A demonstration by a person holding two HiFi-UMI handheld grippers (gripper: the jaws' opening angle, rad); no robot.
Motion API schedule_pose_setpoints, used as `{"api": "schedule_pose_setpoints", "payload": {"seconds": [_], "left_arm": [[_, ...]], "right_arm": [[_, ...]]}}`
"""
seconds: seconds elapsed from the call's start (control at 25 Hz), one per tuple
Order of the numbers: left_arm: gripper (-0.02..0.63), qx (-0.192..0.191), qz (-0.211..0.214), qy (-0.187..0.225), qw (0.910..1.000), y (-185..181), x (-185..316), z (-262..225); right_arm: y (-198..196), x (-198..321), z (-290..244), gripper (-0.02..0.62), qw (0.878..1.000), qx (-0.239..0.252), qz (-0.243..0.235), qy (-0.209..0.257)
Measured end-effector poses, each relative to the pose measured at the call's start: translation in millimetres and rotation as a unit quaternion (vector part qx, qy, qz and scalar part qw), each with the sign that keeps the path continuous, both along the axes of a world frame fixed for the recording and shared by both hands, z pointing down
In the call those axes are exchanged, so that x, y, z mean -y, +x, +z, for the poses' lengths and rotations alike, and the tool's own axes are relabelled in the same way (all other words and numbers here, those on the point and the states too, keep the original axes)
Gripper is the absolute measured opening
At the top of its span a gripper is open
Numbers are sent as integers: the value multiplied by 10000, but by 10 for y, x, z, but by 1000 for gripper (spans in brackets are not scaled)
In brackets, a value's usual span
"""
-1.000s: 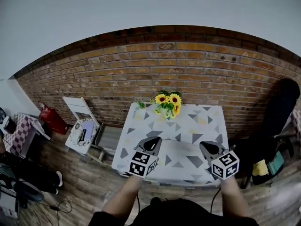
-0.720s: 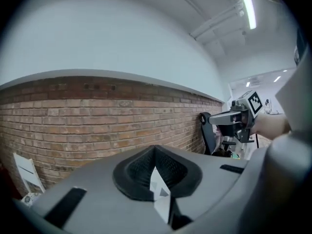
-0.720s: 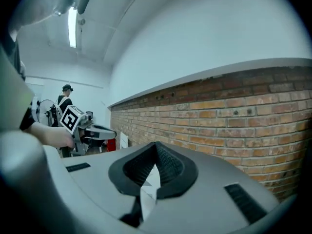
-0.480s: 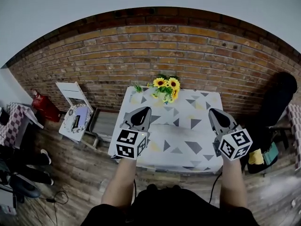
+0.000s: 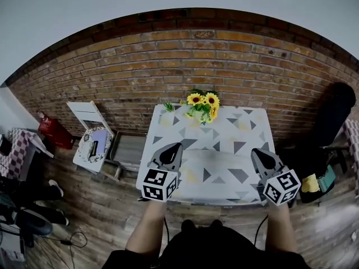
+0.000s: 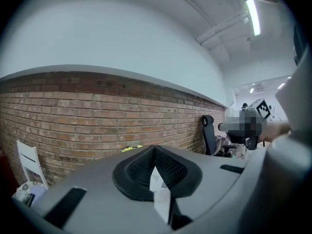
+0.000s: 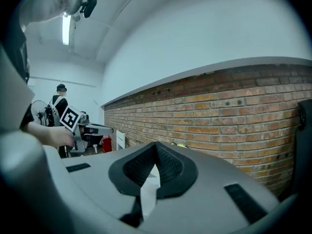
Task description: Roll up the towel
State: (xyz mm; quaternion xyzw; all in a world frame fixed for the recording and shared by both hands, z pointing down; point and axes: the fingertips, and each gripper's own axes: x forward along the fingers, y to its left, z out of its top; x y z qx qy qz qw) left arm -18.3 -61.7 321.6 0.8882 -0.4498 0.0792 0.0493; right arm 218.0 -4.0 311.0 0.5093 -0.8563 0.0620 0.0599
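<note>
The person's 2 forearms (image 5: 148, 223) reach forward at the bottom of the head view, each hand carrying a gripper. The left gripper (image 5: 175, 148) hangs above the near left part of the table (image 5: 252, 129). Its own view shows its 2 jaws pressed together with nothing between them. The right gripper (image 5: 258, 153) hangs above the near right part of the table, level with the other and well apart from it. Its jaws are pressed together too and hold nothing. Both grippers point away from the person, toward the far side of the table.

The table wears a white cloth with grey triangles. Between the 2 grippers, a plain pale strip crosses the middle of the table. This seems to be the towel (image 5: 217, 161), lying flat and unrolled, though it is too faint against the cloth to be sure. Neither gripper touches it.

At the far edge of the table stands a bunch of sunflowers (image 5: 202, 102), with a small green plant (image 5: 169, 107) just to their left. A white folding chair (image 5: 92, 144) stands on the wooden floor (image 5: 106, 206) left of the table, and a red object (image 5: 54, 130) lies beyond it. A black chair (image 5: 334, 122) stands right of the table. Behind the table runs a brick wall (image 5: 224, 66), with plain white wall above it.
</note>
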Motion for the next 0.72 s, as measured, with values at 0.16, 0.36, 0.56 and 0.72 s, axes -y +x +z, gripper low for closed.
{"api": "schedule_pose_setpoints", "payload": {"seconds": [0.16, 0.36, 0.56, 0.72], "left_arm": [[18, 198, 35, -117, 9997, -47, 23, 116], [18, 214, 51, -62, 9997, -92, 42, 67], [18, 147, 9, -84, 9999, -133, 82, 61], [19, 93, -29, -39, 9999, -182, 103, -3]], "right_arm": [[-171, 59, 28, 15, 9998, 134, -120, -63], [-289, 123, -14, 15, 9995, 168, -285, 15], [-357, 179, -85, 15, 9994, 116, -319, 89], [-415, 194, -127, 15, 9993, 46, -360, 130]]}}
